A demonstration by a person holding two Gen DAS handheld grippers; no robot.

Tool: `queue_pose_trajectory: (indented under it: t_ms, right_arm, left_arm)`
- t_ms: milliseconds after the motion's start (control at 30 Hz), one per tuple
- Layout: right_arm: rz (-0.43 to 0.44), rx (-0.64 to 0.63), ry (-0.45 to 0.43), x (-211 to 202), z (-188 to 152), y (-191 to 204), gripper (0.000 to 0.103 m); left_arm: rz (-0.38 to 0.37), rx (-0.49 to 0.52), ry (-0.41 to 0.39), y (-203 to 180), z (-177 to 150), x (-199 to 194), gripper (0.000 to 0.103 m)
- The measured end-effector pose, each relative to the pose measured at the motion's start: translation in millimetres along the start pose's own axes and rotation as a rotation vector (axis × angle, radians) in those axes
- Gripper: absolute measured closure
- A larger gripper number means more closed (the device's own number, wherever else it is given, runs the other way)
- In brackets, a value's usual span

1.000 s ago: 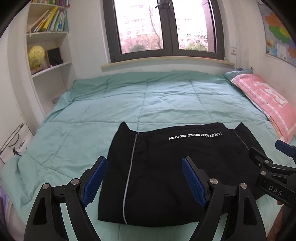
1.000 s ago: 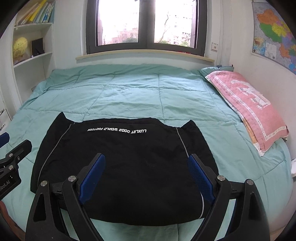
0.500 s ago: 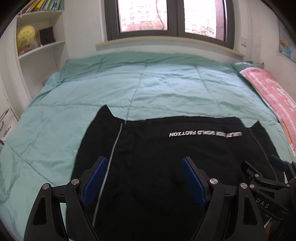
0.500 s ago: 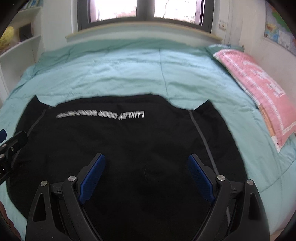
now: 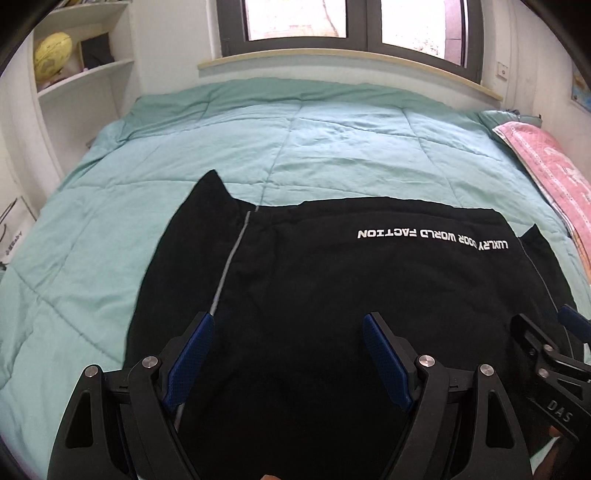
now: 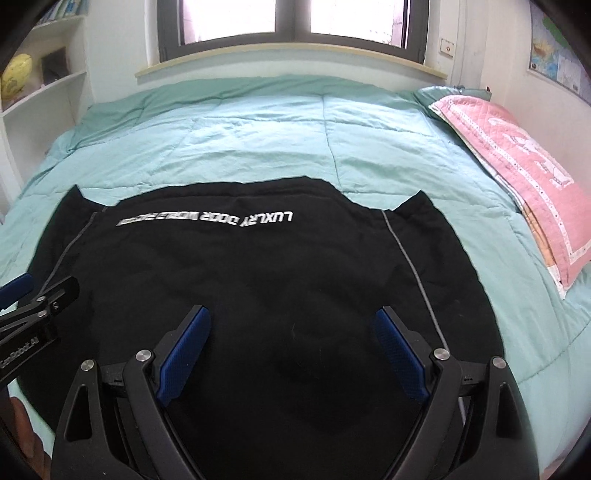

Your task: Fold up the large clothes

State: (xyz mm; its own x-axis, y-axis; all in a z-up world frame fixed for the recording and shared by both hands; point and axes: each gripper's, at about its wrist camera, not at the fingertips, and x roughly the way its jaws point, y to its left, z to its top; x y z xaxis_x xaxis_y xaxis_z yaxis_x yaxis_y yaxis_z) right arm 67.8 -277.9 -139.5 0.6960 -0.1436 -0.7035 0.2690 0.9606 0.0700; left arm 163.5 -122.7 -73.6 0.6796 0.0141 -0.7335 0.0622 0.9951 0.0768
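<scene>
Overexposed window [image 5: 354,18] backlight, fisheye-warped edges

i am looking into a bedroom in someone's home. a bed [image 5: 110,266] with a mint green quilt [image 6: 258,140] fills most of the room, and a pink pillow [image 6: 517,155] lies at its right side against the wall. behind the bed a dark-framed window [image 5: 365,33] sits above a pale sill [image 6: 295,62], with daylight coming through. on the left, white built-in shelves [image 5: 85,77] hold a yellow globe [image 5: 51,57] and a small dark frame. a coloured map [image 6: 554,62] hangs on the right wall, near a light switch [image 6: 447,47]. a black garment [image 6: 258,295] lies spread on the quilt.
</scene>
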Motion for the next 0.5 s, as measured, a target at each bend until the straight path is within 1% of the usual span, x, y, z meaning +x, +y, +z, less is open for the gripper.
queue_pose_trajectory:
  t_ms: [133, 300, 400, 500]
  right_arm:
    - [0.002, -0.017, -0.036, -31, -3, 3, 0.011]
    - [0.001, -0.039, -0.083, -68, -1, 6, 0.011]
    - [0.001, -0.038, -0.102, -84, -3, 9, 0.011]
    - [0.010, -0.025, -0.107, -93, -3, 7, 0.011]
  left_arm:
    - [-0.010, -0.010, -0.026, 5, -5, -26, 0.020]
    - [0.004, 0.001, -0.079, 2, -10, -62, 0.020]
    - [0.012, 0.008, -0.102, 0, -12, -78, 0.020]
    - [-0.005, 0.013, -0.110, 0, -13, -91, 0.020]
